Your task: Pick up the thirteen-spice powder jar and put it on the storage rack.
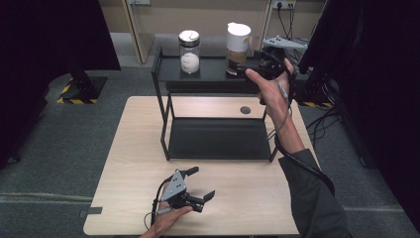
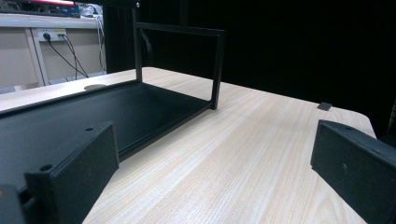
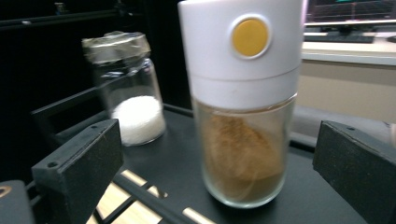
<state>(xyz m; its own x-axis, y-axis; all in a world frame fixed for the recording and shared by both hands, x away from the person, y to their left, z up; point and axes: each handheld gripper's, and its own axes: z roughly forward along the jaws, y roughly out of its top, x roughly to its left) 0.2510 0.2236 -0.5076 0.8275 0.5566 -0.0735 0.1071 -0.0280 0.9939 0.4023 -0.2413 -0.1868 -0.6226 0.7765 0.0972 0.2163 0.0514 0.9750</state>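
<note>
Right gripper aligned on the spice jar, top shelf of the rack

The right gripper (image 1: 247,71) is raised at the right end of the black metal two-tier rack (image 1: 159,74), jaws spread wide and empty. The white-capped clear glass jar of brown powder (image 3: 245,116) stands upright on the top shelf near its right edge, directly ahead of and between the jaws, long axis vertical and not yet touched. Judged next move: advance level, then close on the glass body below the cap. The clear glass jar of white granules with a metal lid (image 3: 133,93) stands apart toward the shelf's middle. The left gripper (image 1: 198,186) rests low near the front edge of the light wooden table (image 1: 129,148), jaws wide and empty, well apart from both jars. Grey floor and black drapes surround the table.
</note>
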